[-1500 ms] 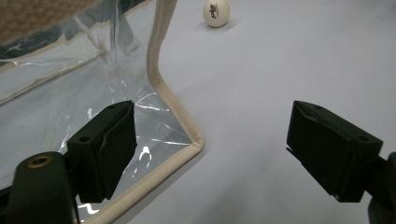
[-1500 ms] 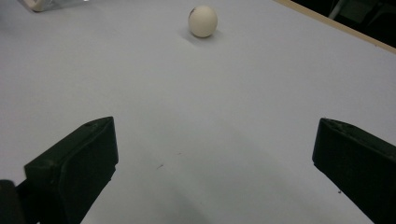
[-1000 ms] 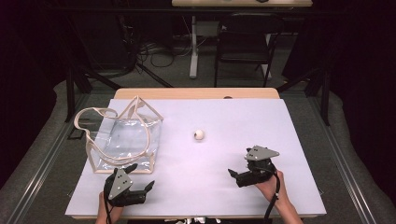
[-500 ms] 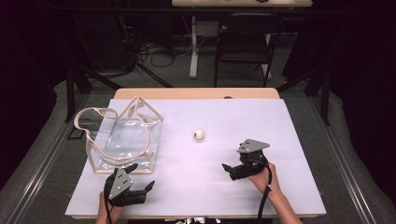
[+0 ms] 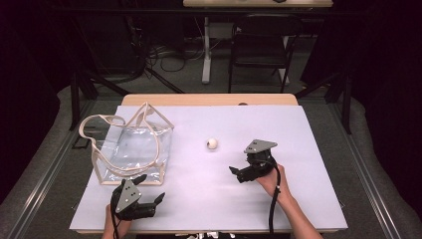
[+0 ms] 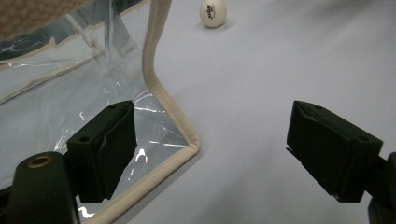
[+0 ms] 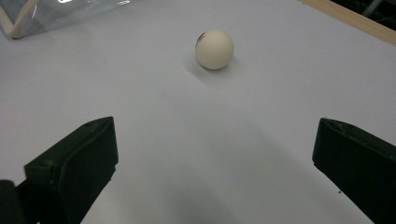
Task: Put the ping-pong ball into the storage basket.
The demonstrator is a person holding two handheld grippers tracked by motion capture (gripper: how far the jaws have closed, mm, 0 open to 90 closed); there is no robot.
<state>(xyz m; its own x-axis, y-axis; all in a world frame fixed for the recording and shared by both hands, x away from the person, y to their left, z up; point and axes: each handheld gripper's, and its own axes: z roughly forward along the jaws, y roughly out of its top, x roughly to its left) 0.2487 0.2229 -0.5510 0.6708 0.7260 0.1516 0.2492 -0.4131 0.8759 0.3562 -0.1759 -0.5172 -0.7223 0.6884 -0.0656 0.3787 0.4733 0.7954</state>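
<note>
My right gripper (image 5: 238, 173) is pointed at the little white ping-pong ball (image 5: 212, 144), and its fingers (image 7: 74, 163) are wide open with nothing in them. The ball sits by itself on the white tabletop (image 5: 298, 149), near the gripper and in front of it, a bit apart from the clear bag (image 5: 130, 149) with the tan trim. I think the job now is to grab the ball. To do it well, I should slide forward low and slow so the ball ends up right between the two fingers, then squeeze softly. If I bump it first, it will roll away. My left gripper (image 5: 152, 198) waits by the bag's near corner, fingers wide open too, one finger (image 6: 103, 142) over the clear plastic.
</note>
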